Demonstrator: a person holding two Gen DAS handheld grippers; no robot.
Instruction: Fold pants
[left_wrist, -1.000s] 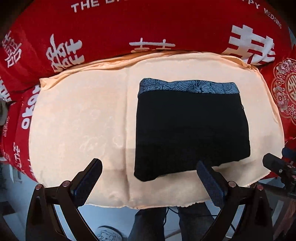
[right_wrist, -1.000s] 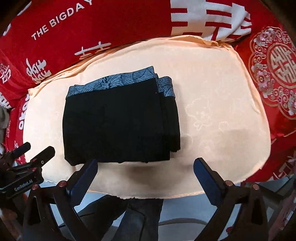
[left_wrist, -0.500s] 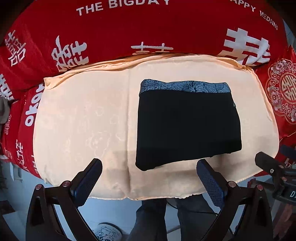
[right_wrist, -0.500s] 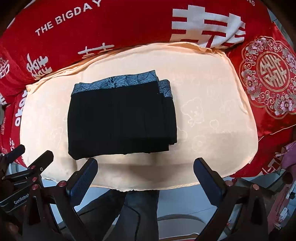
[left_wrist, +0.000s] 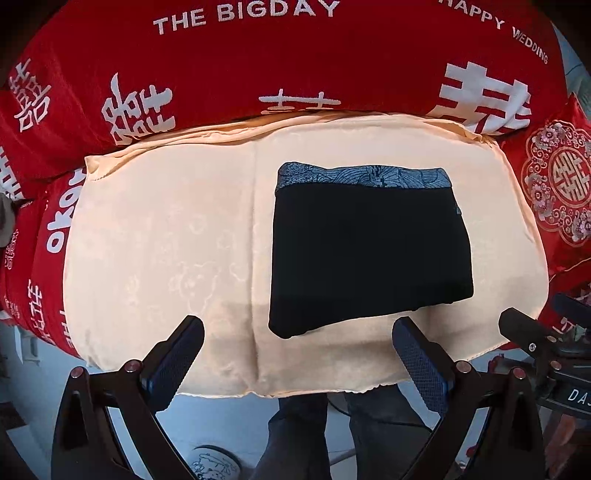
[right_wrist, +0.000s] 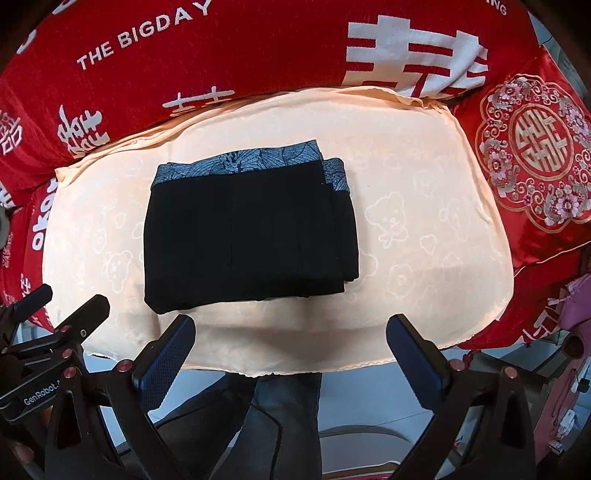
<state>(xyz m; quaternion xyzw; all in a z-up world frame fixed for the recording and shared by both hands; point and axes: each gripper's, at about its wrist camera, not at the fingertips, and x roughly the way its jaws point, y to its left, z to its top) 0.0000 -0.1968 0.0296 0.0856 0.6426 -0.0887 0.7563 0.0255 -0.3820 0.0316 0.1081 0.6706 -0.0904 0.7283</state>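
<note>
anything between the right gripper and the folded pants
Nothing: in the right wrist view only a bare strip of the peach cloth separates the open right gripper from the folded pants.

Folded pants (left_wrist: 369, 251) on cushion (left_wrist: 166, 258), blanket (left_wrist: 295, 62) behind.

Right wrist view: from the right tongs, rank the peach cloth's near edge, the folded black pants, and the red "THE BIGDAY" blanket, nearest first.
1. Peach cloth: its near edge lies just ahead of the open right tongs.
2. Folded black pants: on the cloth, ahead and slightly left, patterned waistband on the far side.
3. Red blanket: behind the cloth, across the back.
</note>
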